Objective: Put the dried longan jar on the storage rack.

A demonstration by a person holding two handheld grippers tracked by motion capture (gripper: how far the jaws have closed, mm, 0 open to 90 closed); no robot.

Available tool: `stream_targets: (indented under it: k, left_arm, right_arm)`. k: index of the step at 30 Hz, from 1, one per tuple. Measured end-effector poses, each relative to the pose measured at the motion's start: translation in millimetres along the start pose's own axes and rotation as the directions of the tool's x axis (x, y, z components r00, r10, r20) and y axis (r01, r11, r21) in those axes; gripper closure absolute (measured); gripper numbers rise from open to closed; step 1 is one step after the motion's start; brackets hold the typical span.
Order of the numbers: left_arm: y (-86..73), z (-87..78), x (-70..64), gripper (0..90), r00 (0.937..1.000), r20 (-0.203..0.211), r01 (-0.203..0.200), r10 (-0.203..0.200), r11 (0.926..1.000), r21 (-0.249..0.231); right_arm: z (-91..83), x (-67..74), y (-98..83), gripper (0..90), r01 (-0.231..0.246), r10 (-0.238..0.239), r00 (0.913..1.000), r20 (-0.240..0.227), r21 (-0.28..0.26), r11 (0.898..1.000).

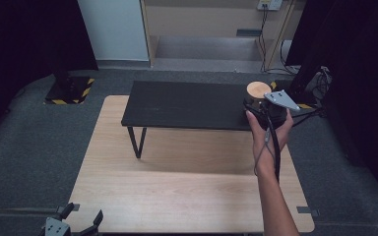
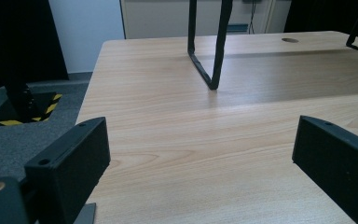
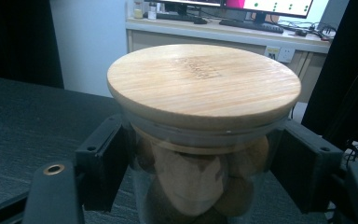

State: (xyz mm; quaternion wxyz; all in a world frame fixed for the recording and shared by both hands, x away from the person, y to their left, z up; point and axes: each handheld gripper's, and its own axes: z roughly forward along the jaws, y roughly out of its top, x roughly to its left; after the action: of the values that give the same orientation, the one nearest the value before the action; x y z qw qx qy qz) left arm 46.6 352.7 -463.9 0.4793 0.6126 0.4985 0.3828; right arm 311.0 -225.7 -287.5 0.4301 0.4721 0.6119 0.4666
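A glass jar (image 1: 259,91) with a round wooden lid (image 3: 204,79) and brown lumps inside stands at the right end of a low black bench (image 1: 187,104). My right gripper (image 1: 259,105) reaches it from the near side, held by a person's hand, and is shut on the jar. In the right gripper view its black jaws press the glass on both sides just under the lid (image 3: 200,172). My left gripper (image 1: 81,217) rests at the table's near left corner, open, with only bare wood between its jaws (image 2: 200,154).
The black bench stands on thin metal legs (image 2: 213,46) on a light wooden table (image 1: 177,187). Grey carpet surrounds the table. A black stand on a yellow-striped base (image 1: 69,88) is at the back left, and cables (image 1: 315,81) lie at the back right.
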Motion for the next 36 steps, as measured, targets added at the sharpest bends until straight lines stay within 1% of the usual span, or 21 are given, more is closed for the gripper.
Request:
stream_targets:
  k: [8, 10, 14, 18, 34, 35, 36]
  left_arm:
    - [-1.1, -1.1, 0.2, 2.6, 1.0, -0.002, 0.003, -0.003, 1.0, 0.001]
    - [-1.2, -1.4, 0.2, 2.6, 1.0, -0.005, 0.004, -0.004, 1.0, 0.001]
    - [-1.1, -1.2, 0.1, 2.6, 1.0, -0.005, 0.005, -0.005, 1.0, 0.001]
    - [-1.0, -0.5, -1.0, 2.6, 1.0, -0.002, 0.002, -0.002, 1.0, 0.0]
    - [-0.9, -2.4, 0.2, 2.6, 1.0, -0.004, 0.006, -0.006, 1.0, -0.005]
    - [-1.0, -2.6, 0.4, 2.6, 1.0, -0.004, 0.008, -0.008, 1.0, -0.006]
    - [-1.1, -3.0, 0.8, 2.6, 0.9999, -0.003, 0.01, -0.01, 0.9999, -0.006]
  right_arm:
    - [6.6, -1.0, -5.6, 25.5, -0.013, 0.013, 0.9999, 0.004, 0.026, 1.0]
    - [6.7, -1.8, -9.2, 25.5, -0.024, 0.024, 0.9997, 0.002, 0.013, 1.0]
    - [7.6, -3.2, -11.0, 25.5, -0.03, 0.03, 0.9995, -0.004, 0.008, 1.0]
    - [8.7, -6.3, -14.6, 25.4, -0.059, 0.059, 0.9982, -0.01, -0.001, 0.998]
    - [8.5, -6.4, -15.2, 25.2, -0.059, 0.059, 0.9982, -0.011, -0.003, 0.998]
    - [8.5, -6.4, -15.4, 23.2, -0.057, 0.057, 0.9983, -0.011, -0.005, 0.998]
    - [8.7, -6.7, -15.9, 16.2, -0.057, 0.057, 0.9983, -0.015, -0.015, 0.998]
